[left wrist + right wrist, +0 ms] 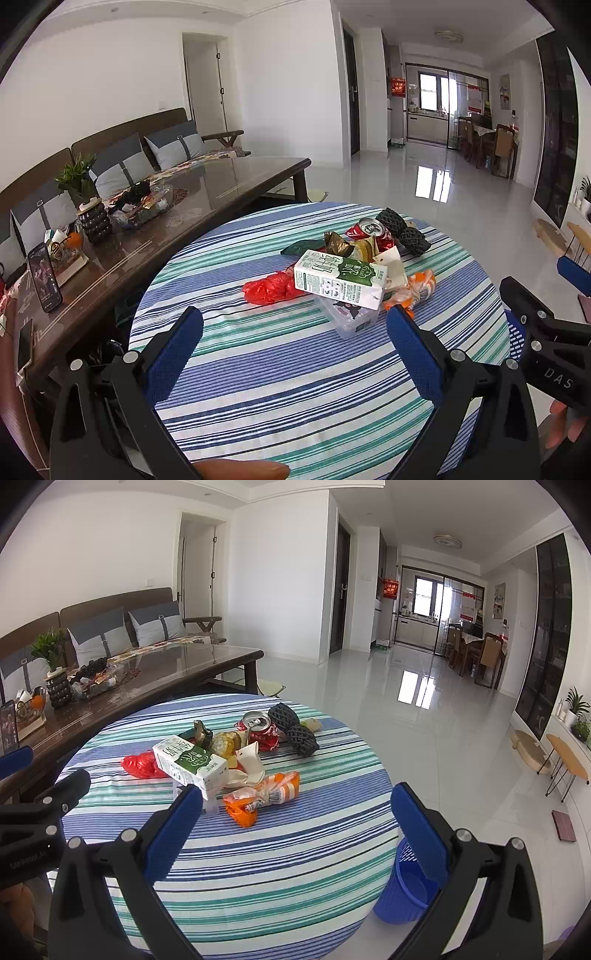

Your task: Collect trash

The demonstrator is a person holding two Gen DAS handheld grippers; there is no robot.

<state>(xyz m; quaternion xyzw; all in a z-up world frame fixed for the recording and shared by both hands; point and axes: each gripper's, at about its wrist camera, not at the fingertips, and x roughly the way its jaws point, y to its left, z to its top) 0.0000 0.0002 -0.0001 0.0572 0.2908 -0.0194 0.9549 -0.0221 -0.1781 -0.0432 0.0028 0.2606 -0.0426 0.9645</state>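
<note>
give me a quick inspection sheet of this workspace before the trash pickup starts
surface: round table with striped cloth, near half bare
job's things: milk carton lying on a clear plastic box; red plastic bag; orange wrapper; red soda can; two black mesh rolls; more crumpled wrappers behind the carton
bin: blue basket on the floor, right of the table
clutter: nothing seen beyond the trash pile
grippers: left gripper open, right gripper open; both short of the pile and hold nothing
cables: nothing seen
surroundings: coffee table with plant, tray and phone, sofa behind it, glossy floor, dining area far off
</note>
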